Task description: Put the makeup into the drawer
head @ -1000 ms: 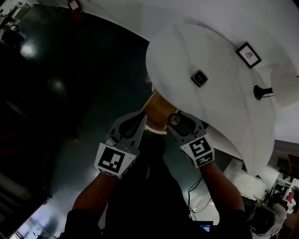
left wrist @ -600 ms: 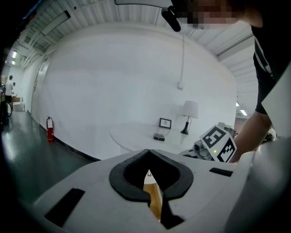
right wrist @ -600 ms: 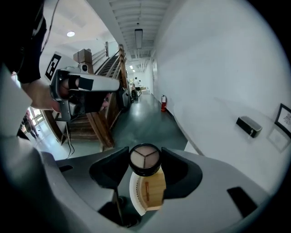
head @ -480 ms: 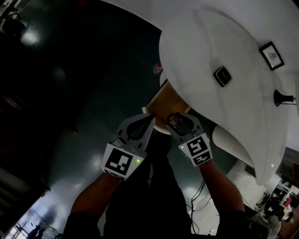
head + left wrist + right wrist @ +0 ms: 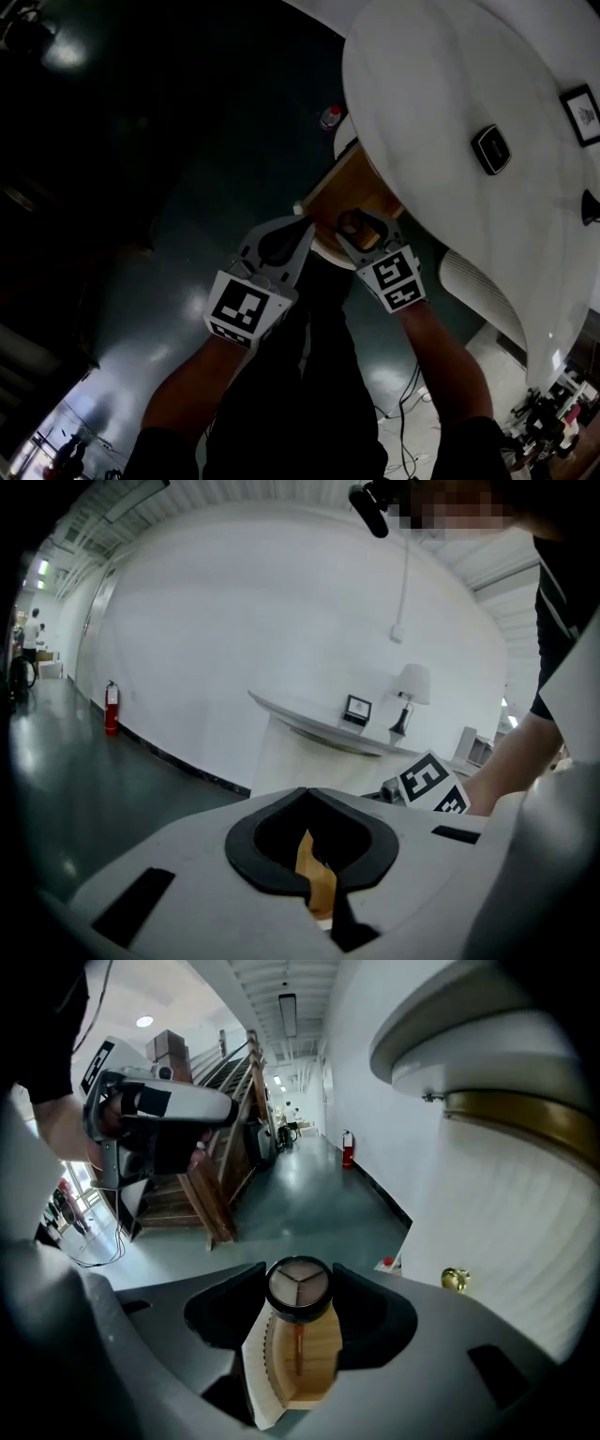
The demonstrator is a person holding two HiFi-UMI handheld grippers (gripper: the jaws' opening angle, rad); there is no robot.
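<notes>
A round makeup compact (image 5: 298,1290) with a three-part palette sits between the jaws of my right gripper (image 5: 298,1277), which is shut on it. In the head view that gripper (image 5: 354,223) hangs over the front of an open wooden drawer (image 5: 352,192) under the white round table (image 5: 441,84). The drawer's wooden inside (image 5: 305,1358) shows directly below the compact. My left gripper (image 5: 302,225) is beside it at the drawer's front corner, jaw tips together and nothing held. The left gripper (image 5: 307,794) shows a strip of drawer wood (image 5: 316,881) behind its jaws.
On the table stand a small black case (image 5: 493,148), a picture frame (image 5: 581,103) and a black lamp base (image 5: 591,206). A gold knob (image 5: 455,1280) sits on the ribbed cabinet front. A red fire extinguisher (image 5: 112,708) stands by the wall. Dark glossy floor lies to the left.
Both grippers have come down together toward the open drawer, the right one carrying the compact. More of the drawer's wooden inside shows, and the table has slid up and right in the view.
</notes>
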